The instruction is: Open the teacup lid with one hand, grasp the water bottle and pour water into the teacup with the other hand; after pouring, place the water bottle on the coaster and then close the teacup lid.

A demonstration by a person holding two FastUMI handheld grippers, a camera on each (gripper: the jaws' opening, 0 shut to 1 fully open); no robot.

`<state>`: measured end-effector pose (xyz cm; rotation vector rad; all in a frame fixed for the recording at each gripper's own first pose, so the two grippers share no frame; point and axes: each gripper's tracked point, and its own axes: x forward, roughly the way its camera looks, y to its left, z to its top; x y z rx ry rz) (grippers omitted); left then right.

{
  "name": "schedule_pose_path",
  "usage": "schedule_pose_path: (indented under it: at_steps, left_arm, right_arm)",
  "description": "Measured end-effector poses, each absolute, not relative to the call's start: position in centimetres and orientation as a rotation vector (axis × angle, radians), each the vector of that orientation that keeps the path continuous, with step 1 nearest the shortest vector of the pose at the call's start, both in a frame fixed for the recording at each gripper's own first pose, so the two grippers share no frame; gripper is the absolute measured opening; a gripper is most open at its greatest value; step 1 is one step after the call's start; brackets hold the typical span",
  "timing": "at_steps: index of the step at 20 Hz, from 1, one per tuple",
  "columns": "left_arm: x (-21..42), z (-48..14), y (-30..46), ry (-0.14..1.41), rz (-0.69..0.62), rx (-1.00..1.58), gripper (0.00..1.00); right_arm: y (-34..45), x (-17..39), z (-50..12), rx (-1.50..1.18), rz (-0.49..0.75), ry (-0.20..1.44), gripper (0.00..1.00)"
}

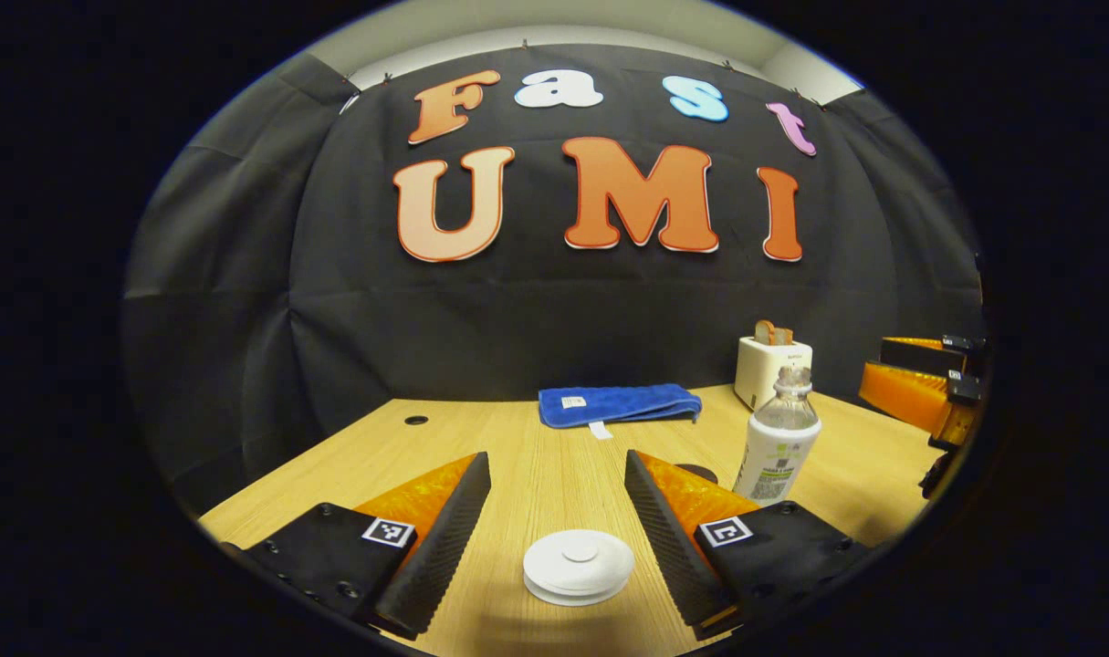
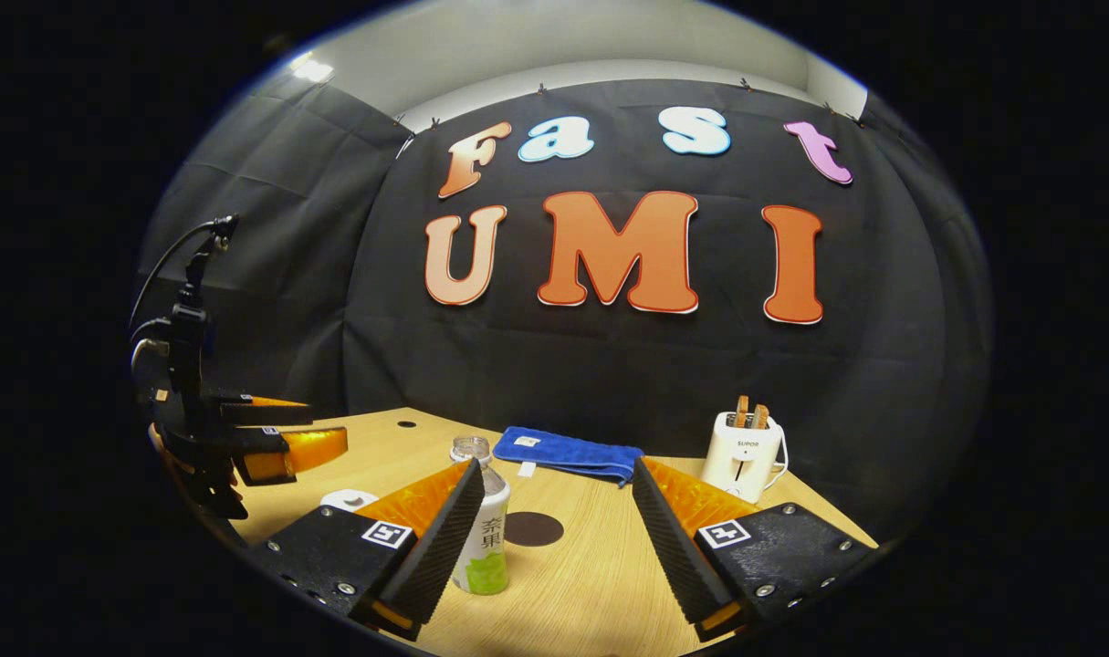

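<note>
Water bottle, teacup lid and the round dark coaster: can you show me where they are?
water bottle (image 1: 780, 447): left gripper view, on its clear body above the label.
teacup lid (image 1: 579, 561): left gripper view, on its flat white top beside the knob.
coaster (image 2: 533, 528): right gripper view, on the middle of the dark disc.

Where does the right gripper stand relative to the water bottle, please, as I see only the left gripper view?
Observer: The right gripper is open; the water bottle stands upright just past one of its fingers, ungripped.
Operator: Thank you. Is the coaster free?
Observer: Yes, the dark round coaster lies bare on the table beside the water bottle.
Operator: And my own gripper's height?
Observer: From the side, the left gripper hangs above the white teacup lid, apparently not touching it.
</note>
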<state>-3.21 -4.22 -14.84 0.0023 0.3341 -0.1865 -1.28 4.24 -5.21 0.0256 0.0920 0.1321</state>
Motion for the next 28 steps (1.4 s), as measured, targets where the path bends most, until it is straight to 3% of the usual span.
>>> schedule_pose_path:
  at_steps: [2,4,8,10,15,17,18,19,21,27,28]
  left_arm:
    - [-3.4,-17.3,-4.5,0.394,-0.184,0.011,0.93]
    - [-3.6,-19.2,-5.0,0.442,-0.187,0.015,0.82]
    - [-3.3,-21.9,-5.5,0.481,-0.215,0.058,0.82]
    - [-3.5,-22.1,-5.9,0.481,-0.226,0.073,0.70]
    - [-3.2,-22.9,-5.8,0.496,-0.214,0.109,0.66]
    - [-3.2,-22.9,-5.6,0.496,-0.202,0.097,0.54]
    - [-3.2,-23.2,-5.8,0.505,-0.204,0.098,0.42]
    - [-3.2,-23.2,-5.8,0.511,-0.200,0.103,0.42]
    - [-3.2,-23.2,-5.8,0.508,-0.195,0.096,0.31]
    - [-2.4,-21.2,-5.3,0.439,-0.177,0.076,0.33]
    - [-1.7,-20.7,-5.1,0.431,-0.170,0.059,0.26]
  right_arm:
    - [4.0,-1.4,-5.7,0.027,0.126,0.101,0.98]
    - [4.0,-1.5,-6.0,0.037,0.130,0.108,0.98]
    - [3.7,-1.4,-6.4,0.031,0.125,0.114,0.98]
    - [3.8,-1.3,-6.6,0.033,0.126,0.115,0.98]
    - [3.7,-1.1,-6.7,0.039,0.128,0.119,0.98]
    - [3.8,-1.1,-6.7,0.040,0.131,0.118,0.98]
    - [3.8,-1.1,-6.7,0.040,0.131,0.117,0.98]
    - [3.8,-1.2,-6.7,0.040,0.131,0.116,0.98]
    - [4.0,-1.3,-6.8,0.038,0.133,0.118,0.98]
    - [4.8,-1.4,-7.4,0.024,0.156,0.132,0.98]
    - [5.2,-1.3,-7.5,0.029,0.161,0.134,0.98]
